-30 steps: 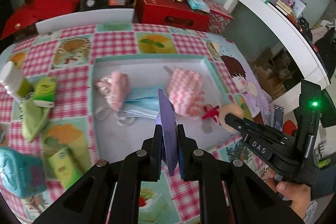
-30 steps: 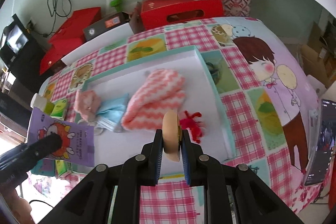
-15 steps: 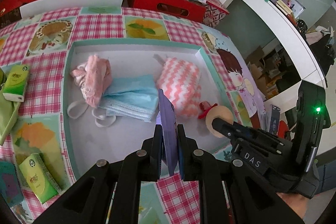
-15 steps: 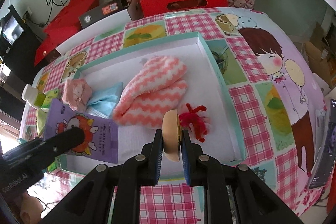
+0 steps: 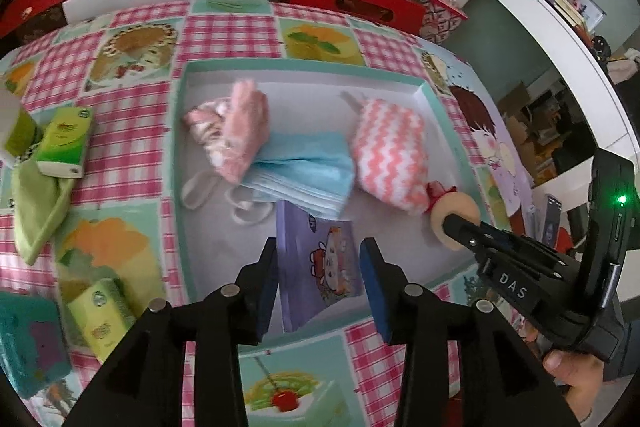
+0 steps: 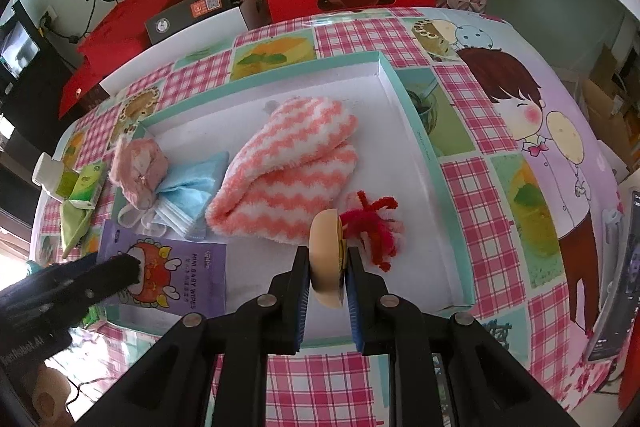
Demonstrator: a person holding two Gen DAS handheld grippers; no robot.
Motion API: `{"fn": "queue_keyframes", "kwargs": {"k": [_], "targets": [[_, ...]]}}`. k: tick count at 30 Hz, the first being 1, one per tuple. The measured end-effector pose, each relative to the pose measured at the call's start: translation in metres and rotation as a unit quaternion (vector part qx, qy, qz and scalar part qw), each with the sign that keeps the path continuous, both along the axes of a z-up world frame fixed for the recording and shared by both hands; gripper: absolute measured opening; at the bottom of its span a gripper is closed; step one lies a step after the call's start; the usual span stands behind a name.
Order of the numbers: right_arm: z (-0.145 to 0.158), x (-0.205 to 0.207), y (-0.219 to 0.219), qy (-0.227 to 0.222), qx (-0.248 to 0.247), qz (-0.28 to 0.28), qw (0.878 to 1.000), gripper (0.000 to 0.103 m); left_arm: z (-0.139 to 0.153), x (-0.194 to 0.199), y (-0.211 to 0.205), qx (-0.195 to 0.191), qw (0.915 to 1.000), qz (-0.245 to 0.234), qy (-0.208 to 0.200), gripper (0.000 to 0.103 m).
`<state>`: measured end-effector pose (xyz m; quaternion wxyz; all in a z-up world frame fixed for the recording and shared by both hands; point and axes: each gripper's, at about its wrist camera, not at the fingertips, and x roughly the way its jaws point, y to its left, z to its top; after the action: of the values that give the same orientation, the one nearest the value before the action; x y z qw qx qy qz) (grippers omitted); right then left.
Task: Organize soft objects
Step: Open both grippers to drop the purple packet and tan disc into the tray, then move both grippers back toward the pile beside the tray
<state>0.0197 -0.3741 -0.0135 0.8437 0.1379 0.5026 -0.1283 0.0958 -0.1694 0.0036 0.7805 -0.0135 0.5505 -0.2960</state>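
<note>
At the bottom centre, the right gripper (image 6: pixel 327 269) is clamping a tan round doll head (image 6: pixel 326 259) with red yarn hair over the tray (image 6: pixel 424 147). At lower left, the left gripper (image 6: pixel 120 269) is hovering over a purple wipes packet (image 6: pixel 188 267).

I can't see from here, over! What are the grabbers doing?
Left gripper open, purple wipes pack down in tray. Right gripper shut on round doll. Nothing blocking.
</note>
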Motion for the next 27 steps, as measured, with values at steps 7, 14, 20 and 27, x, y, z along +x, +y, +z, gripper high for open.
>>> {"fn": "queue_keyframes", "kwargs": {"k": [7, 14, 20, 27], "targets": [[0.003, 0.000, 0.003, 0.002, -0.011, 0.003, 1.000, 0.042, 0.001, 0.006, 0.020, 0.013, 0.9995, 0.029, 0.003, 0.049], [0.005, 0.001, 0.006, 0.004, -0.020, 0.004, 1.000, 0.053, 0.004, 0.009, 0.034, 0.034, 0.9979, 0.055, -0.003, 0.060], [0.006, 0.002, 0.011, 0.008, -0.036, 0.010, 0.999, 0.062, 0.003, 0.011, 0.042, 0.045, 0.9967, 0.067, -0.007, 0.073], [0.007, 0.002, 0.014, 0.011, -0.050, 0.012, 0.999, 0.075, 0.006, 0.014, 0.054, 0.046, 0.9946, 0.090, -0.021, 0.085]]}}
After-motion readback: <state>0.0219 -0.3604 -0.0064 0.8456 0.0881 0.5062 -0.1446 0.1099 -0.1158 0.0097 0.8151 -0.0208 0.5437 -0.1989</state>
